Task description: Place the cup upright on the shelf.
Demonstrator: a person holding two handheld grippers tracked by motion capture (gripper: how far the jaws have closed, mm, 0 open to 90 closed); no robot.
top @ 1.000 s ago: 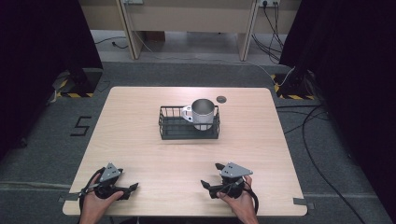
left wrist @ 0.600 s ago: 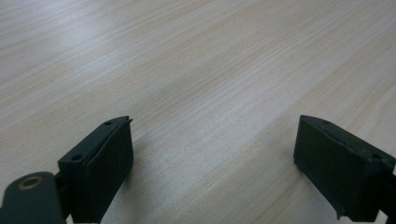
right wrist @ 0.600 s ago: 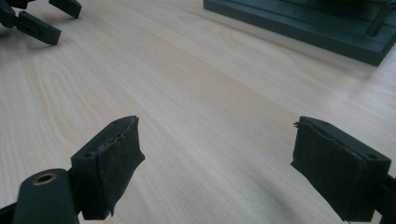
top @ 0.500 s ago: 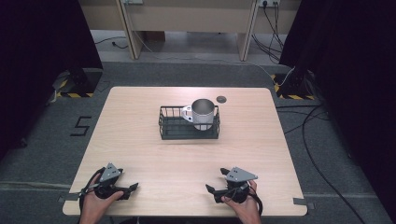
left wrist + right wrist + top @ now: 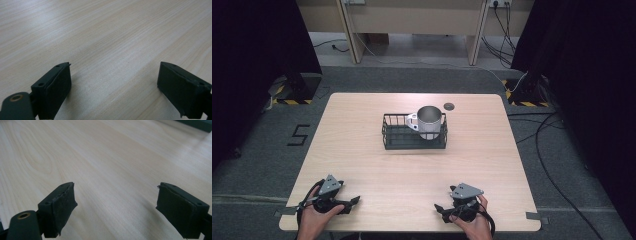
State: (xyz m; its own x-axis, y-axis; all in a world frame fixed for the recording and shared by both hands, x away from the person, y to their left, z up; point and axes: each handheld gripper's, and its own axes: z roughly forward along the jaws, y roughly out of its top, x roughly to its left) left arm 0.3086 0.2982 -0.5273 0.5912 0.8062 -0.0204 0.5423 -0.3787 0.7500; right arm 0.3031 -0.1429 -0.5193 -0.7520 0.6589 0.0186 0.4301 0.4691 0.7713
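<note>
High view: each hand-held gripper, left (image 5: 353, 201) and right (image 5: 439, 209), rests spread on the table (image 5: 362, 165), holding nothing.

One basket (image 5: 414, 138); one metal cup (image 5: 430, 121); two grippers (image 5: 349, 204)

Beneath my fingers the table (image 5: 105, 37) was pale wood grain, smooth, faintly sheened. My pads (image 5: 62, 207) were matt black rubber, edges frayed.
</note>
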